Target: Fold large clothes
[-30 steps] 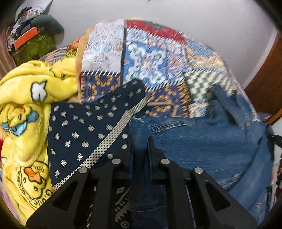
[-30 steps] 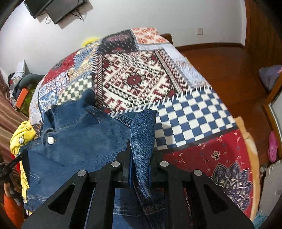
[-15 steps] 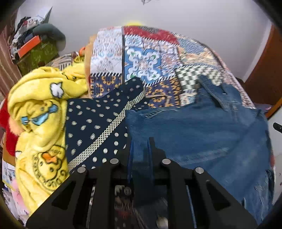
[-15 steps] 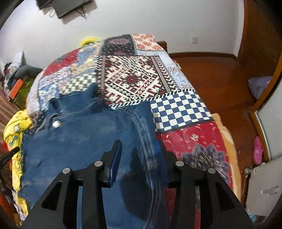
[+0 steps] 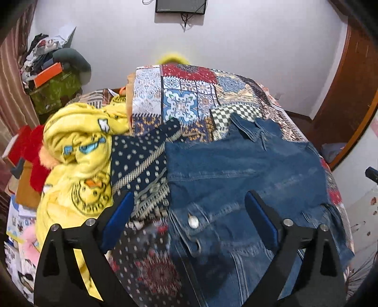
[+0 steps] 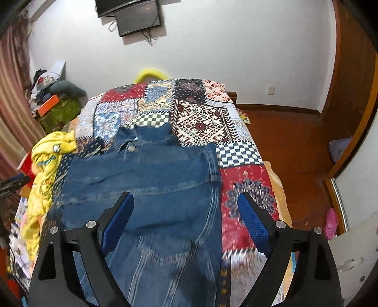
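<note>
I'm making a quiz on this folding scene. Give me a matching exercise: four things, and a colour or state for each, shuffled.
Things:
1. denim jacket
2. duck blanket
3. left gripper
4. dotted cloth

Descriptions:
a. yellow
b. open, holding nothing
c. navy with white dots
d. blue, spread on the quilt

Pairs: 1-d, 2-a, 3-b, 4-c

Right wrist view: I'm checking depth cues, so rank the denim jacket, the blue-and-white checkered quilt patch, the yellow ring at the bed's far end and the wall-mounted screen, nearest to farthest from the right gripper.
1. Denim jacket, directly below the open right gripper.
2. Blue-and-white checkered quilt patch, ahead, slightly right.
3. Yellow ring, at the bed's far end.
4. Wall-mounted screen, high on the far wall.
</note>
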`<state>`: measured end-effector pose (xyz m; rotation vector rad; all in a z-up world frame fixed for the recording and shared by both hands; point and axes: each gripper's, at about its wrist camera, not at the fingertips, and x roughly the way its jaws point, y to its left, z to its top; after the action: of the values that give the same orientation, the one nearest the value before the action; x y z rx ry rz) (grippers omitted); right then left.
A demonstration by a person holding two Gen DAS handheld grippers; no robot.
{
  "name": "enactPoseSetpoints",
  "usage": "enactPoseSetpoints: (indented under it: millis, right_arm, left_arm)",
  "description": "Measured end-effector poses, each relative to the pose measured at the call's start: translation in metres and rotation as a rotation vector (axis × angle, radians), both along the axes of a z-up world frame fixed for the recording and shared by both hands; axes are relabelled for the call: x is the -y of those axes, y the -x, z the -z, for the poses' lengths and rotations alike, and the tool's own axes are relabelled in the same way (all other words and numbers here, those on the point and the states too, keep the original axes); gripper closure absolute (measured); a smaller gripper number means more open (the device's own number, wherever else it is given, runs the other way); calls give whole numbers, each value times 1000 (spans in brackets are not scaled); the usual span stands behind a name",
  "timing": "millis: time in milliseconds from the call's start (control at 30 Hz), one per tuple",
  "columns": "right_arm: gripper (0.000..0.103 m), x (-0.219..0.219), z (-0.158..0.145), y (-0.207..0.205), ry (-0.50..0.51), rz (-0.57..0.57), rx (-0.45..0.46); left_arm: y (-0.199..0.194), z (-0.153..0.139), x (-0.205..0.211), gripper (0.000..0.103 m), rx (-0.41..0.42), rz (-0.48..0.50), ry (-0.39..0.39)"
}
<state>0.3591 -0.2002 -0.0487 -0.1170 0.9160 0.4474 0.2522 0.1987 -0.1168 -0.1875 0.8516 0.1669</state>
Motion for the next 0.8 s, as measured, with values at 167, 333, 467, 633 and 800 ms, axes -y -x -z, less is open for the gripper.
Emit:
enactPoseSetpoints:
  millis: [167, 333, 467, 633, 800]
  right_arm:
    - [15, 8, 14, 32, 28, -36, -17]
    - [15, 29, 48, 54, 37, -7, -101]
    - [15, 51, 77, 65, 22, 39, -202]
    - [15, 76, 109, 72, -20, 100, -313]
    - [15, 86, 130, 77, -88, 118, -403]
  left_arm:
    - [35, 24, 7, 7, -31, 16, 57]
    - [69, 73, 4, 7, -126, 12, 163]
    - [88, 112, 5, 7, -220, 10, 273]
    - [105, 145, 15, 7, -277, 21, 407]
    - [110, 166, 26, 9, -279, 71, 588]
